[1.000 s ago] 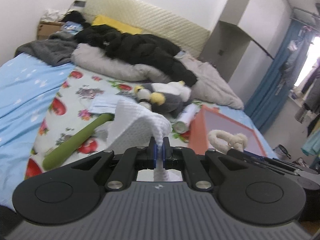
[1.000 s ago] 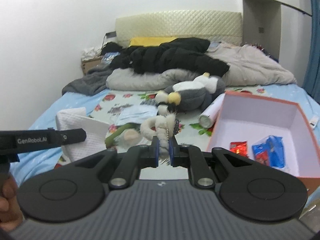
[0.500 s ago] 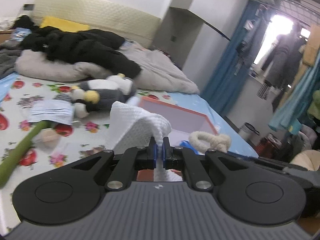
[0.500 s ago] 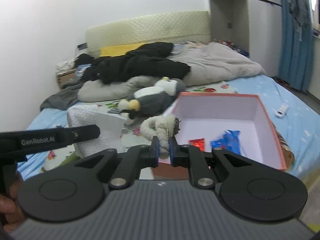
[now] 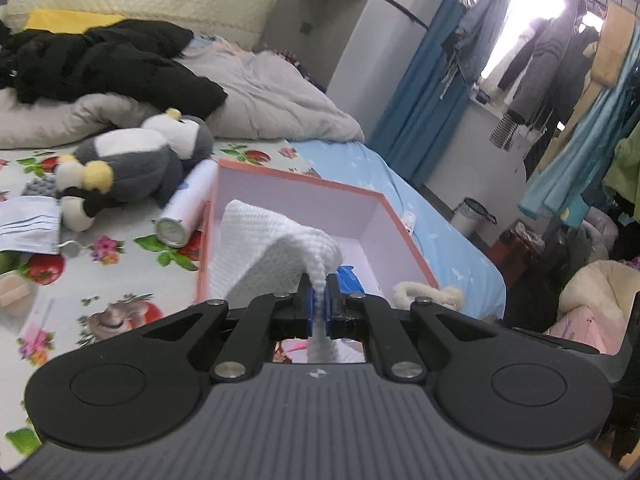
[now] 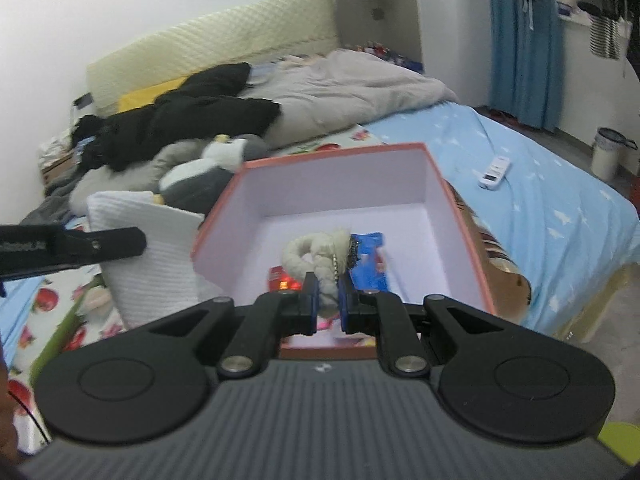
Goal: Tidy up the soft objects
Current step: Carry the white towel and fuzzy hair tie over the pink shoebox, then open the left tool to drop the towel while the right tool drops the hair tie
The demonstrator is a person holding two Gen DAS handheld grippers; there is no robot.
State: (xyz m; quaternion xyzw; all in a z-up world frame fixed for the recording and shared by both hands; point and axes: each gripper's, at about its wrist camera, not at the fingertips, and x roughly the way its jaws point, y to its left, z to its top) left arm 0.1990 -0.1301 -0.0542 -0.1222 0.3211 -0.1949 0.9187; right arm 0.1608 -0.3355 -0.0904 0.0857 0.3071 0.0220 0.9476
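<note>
Letting go too soon is the main risk: the white waffle towel (image 5: 276,240), pinched at a fold by the narrow jaws of the left gripper (image 5: 318,308), drapes across the box's left rim at frame centre, so it could slide outside onto the floral sheet. The fuzzy cream rope toy (image 6: 320,252), clamped in the right gripper (image 6: 328,300), hangs over the open pink box (image 6: 460,216) in mid-frame; its dangling loop could catch the rim or land on the blue packet (image 6: 370,264). Both items look limp, light and easily snagged.
</note>
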